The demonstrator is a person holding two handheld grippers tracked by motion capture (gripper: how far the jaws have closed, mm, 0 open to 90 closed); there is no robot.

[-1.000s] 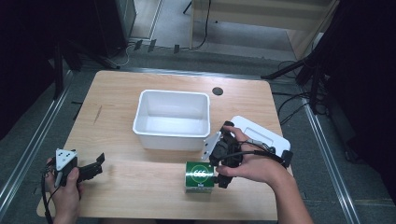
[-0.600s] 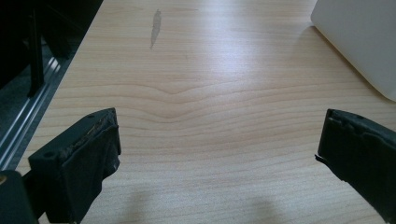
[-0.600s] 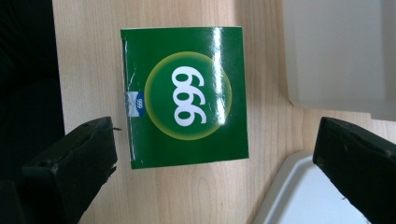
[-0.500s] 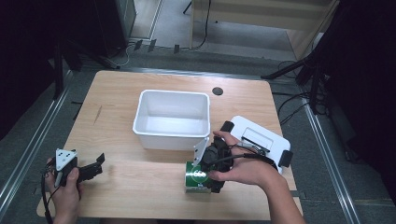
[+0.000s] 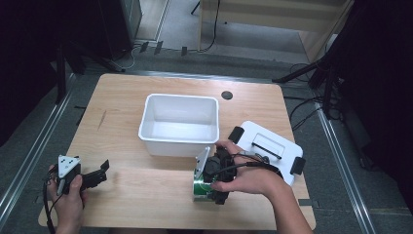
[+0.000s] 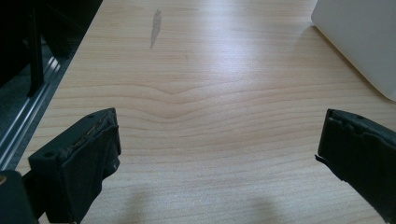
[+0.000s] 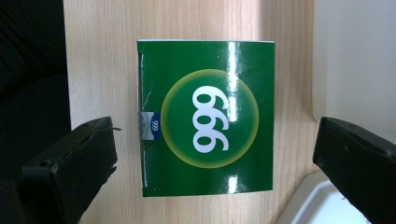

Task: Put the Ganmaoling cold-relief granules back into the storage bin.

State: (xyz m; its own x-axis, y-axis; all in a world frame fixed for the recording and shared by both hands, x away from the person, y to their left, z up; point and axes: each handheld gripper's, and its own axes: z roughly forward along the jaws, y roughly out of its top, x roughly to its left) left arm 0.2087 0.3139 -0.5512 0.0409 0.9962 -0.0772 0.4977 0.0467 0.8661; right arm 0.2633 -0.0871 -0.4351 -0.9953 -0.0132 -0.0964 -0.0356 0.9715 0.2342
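With its jaws spread above the green box, the right tool should lower squarely, straddling both edges, before squeezing.

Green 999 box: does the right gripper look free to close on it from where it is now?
Probably yes. The right gripper hangs directly over the green box, open, with one of its fingers to either side and bare table between. The white bin stands close beside it but apart.
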